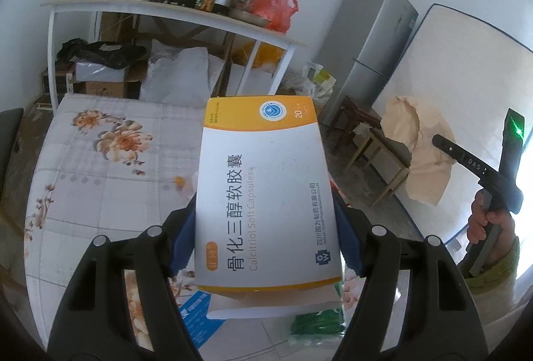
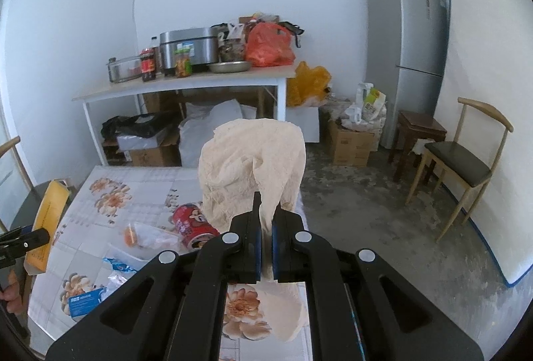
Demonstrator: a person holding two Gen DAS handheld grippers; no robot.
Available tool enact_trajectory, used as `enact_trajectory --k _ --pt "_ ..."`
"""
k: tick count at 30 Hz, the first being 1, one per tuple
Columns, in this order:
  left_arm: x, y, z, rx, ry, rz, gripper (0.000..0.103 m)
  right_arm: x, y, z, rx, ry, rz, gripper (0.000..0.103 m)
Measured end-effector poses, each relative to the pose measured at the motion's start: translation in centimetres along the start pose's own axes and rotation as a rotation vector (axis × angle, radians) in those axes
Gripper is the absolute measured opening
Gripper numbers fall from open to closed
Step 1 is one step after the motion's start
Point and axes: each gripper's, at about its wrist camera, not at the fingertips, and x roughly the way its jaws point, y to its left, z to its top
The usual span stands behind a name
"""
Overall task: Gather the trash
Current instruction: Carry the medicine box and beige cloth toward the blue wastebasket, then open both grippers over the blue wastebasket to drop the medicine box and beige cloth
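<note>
My left gripper (image 1: 266,211) is shut on a white and orange medicine box (image 1: 266,191) and holds it above the floral table (image 1: 100,167). The box also shows in the right wrist view (image 2: 50,214) at the far left. My right gripper (image 2: 265,221) is shut on a crumpled beige paper napkin (image 2: 250,157), held up over the table (image 2: 140,187). The napkin also shows in the left wrist view (image 1: 423,147). On the table lie a red can (image 2: 195,224), a clear wrapper (image 2: 146,236), a blue wrapper (image 2: 120,266), a small blue box (image 2: 85,301) and a green packet (image 1: 316,321).
A white side table (image 2: 186,84) with a rice cooker (image 2: 188,49), jars and a red bag (image 2: 268,46) stands at the back wall. Boxes and bags lie under it. A grey fridge (image 2: 406,51), a stool (image 2: 418,137), a chair (image 2: 463,167) and a mattress (image 2: 493,114) are to the right.
</note>
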Motion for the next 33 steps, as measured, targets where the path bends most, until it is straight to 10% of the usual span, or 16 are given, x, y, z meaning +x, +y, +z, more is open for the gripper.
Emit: enact_trajectory --k 17,27,33 --pt "4.5 -11.5 2.2 0.229 0.076 -0.183 0.068 -5.1 -11.1 -5.3 0.226 -0.039 -0.165 0.005" --pt "15.1 -23.4 1.3 0.36 0.358 -0.4 0.068 -6.2 -20.6 -13.6 0.468 0.059 -0.314 0.005" --pt "24.1 -31.7 -2.3 0.439 0.579 -0.424 0.068 -2.3 -26.5 -20.5 0.714 0.181 -0.25 0.005"
